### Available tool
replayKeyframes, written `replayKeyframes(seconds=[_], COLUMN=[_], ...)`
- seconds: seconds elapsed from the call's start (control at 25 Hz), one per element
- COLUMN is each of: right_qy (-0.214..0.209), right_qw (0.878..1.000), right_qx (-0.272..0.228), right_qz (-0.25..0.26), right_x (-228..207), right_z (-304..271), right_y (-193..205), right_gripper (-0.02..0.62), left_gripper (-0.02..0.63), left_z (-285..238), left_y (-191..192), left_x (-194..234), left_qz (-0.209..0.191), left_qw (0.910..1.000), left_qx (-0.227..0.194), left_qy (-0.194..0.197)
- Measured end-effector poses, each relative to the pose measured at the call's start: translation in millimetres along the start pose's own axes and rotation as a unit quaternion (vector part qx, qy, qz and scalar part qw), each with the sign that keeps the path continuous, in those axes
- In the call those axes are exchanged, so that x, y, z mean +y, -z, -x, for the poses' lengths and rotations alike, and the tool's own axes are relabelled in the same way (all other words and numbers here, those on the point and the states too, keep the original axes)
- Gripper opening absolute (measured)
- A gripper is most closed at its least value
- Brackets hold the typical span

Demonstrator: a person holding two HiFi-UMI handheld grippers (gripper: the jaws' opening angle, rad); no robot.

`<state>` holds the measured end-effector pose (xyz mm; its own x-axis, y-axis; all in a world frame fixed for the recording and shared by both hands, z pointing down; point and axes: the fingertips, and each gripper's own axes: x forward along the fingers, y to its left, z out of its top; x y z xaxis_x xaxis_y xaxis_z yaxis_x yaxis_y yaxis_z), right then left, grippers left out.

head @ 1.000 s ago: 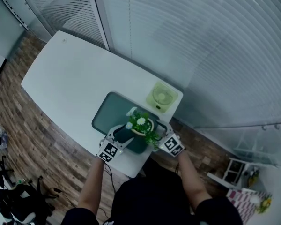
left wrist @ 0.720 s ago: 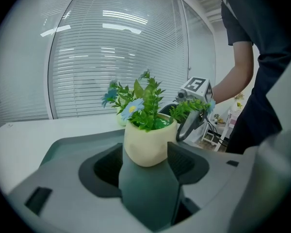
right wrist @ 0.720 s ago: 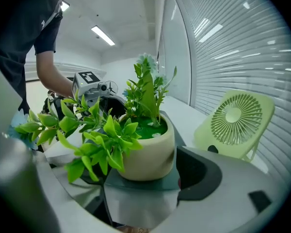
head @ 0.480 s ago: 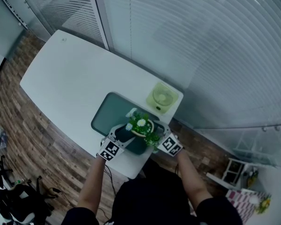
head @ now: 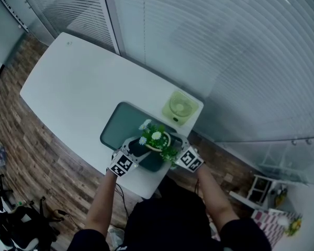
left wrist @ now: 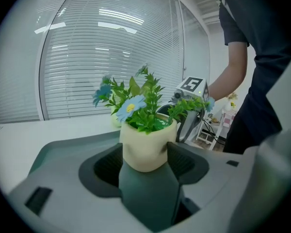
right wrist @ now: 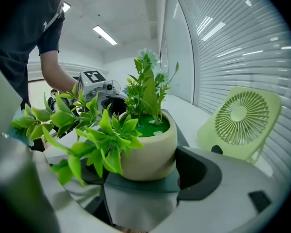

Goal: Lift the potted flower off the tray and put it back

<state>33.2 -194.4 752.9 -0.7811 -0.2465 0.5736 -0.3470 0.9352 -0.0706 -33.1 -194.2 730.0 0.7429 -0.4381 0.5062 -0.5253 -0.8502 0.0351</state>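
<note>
A cream pot of green leaves and blue-white flowers, the potted flower (head: pixel 156 138) (left wrist: pixel 145 147) (right wrist: pixel 150 154), is over the near right part of the dark green tray (head: pixel 120 123) (left wrist: pixel 150 200). Whether its base touches the tray I cannot tell. My left gripper (head: pixel 138 150) (left wrist: pixel 145 160) is shut on the pot from the left, its dark pads pressed on both sides of the pot. My right gripper (head: pixel 175 149) (right wrist: pixel 145 174) grips it from the right; leaves hide one of its jaws. Each gripper's marker cube shows in the other's view.
A pale green desk fan (head: pixel 180 107) (right wrist: pixel 240 118) stands just beyond the tray's far right corner. The white table (head: pixel 68 88) ends close behind my grippers, with wood floor below. A glass wall with blinds (head: pixel 225 46) runs along the far side.
Both grippers stay shut on the pot. The pot and grippers have barely shifted against the tray; the head view itself has drifted a little.
</note>
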Motion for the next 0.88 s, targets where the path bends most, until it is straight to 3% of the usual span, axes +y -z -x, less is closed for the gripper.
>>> replayKeyframes(seconds=[0.88], right_qy=[0.009], right_qw=[1.0], right_qx=[-0.01], right_qz=[-0.01], right_x=[-1.0], right_z=[-0.5], right_y=[0.2], right_gripper=[0.373], left_gripper=[0.268], left_z=[-8.6], left_y=[4.2], left_x=[-4.2], left_qz=[0.022], left_qw=[0.9994], left_qx=[0.002], left_qy=[0.027])
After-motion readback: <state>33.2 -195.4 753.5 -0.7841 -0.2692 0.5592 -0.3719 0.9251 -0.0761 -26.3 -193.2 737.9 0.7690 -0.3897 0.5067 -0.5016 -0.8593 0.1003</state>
